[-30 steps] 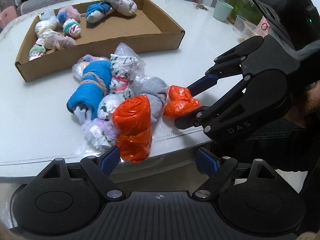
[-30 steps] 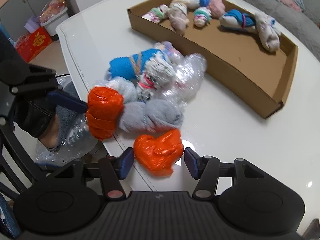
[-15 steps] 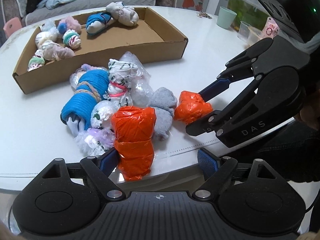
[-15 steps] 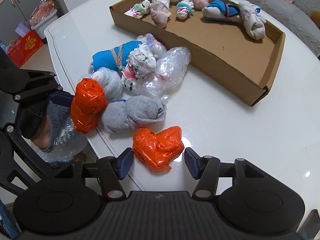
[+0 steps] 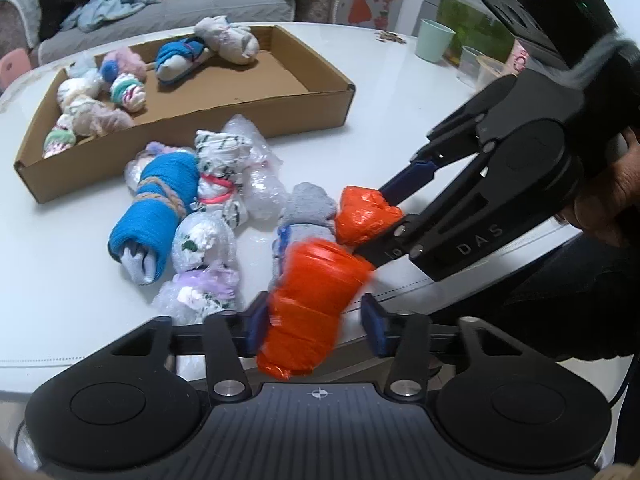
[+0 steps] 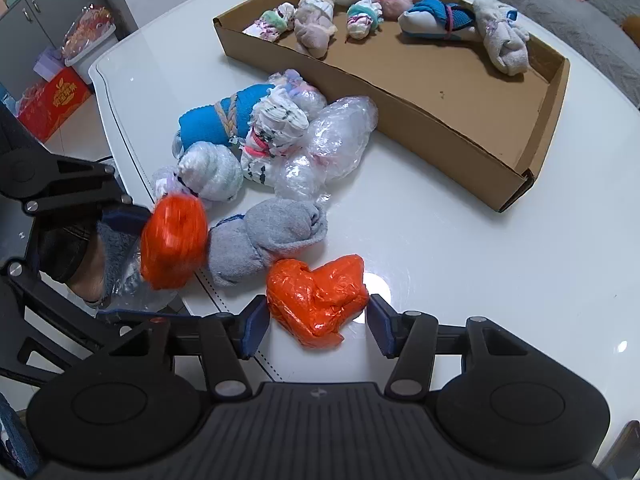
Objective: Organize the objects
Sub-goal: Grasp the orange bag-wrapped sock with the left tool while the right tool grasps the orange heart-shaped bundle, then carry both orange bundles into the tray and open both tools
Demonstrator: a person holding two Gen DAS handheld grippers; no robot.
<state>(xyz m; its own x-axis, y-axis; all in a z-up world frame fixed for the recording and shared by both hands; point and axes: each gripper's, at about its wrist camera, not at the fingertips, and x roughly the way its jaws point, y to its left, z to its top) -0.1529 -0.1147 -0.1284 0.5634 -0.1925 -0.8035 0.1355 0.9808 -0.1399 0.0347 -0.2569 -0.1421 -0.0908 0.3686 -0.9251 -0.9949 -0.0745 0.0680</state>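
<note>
On the white table (image 5: pixel 60 264), my left gripper (image 5: pixel 316 320) has its jaws closing on an orange plastic-wrapped roll (image 5: pixel 312 304). The roll is blurred and tilted between the blue pads, at the table's near edge. My right gripper (image 6: pixel 316 320) is also closing and presses both pads on a crumpled orange bundle (image 6: pixel 318 296) that rests on the table. A grey sock roll (image 6: pixel 272 236) lies between the two orange items. Behind it sits a pile with a blue roll (image 5: pixel 160 200) and several clear-wrapped sock bundles (image 6: pixel 336 136). The cardboard tray (image 6: pixel 400 120) holds several sock bundles.
A mint cup (image 5: pixel 434 40) and clear containers stand at the table's far right. A sofa with clothes (image 5: pixel 160 4) lies behind the table. A red box (image 6: pixel 52 100) and storage bins are on the floor past the table's edge. A person's foot in a slipper (image 6: pixel 104 256) shows below.
My left jaws have narrowed onto the orange roll, which has tilted and shifted to the right. My right gripper keeps the orange bundle between its pads in the same spot.
</note>
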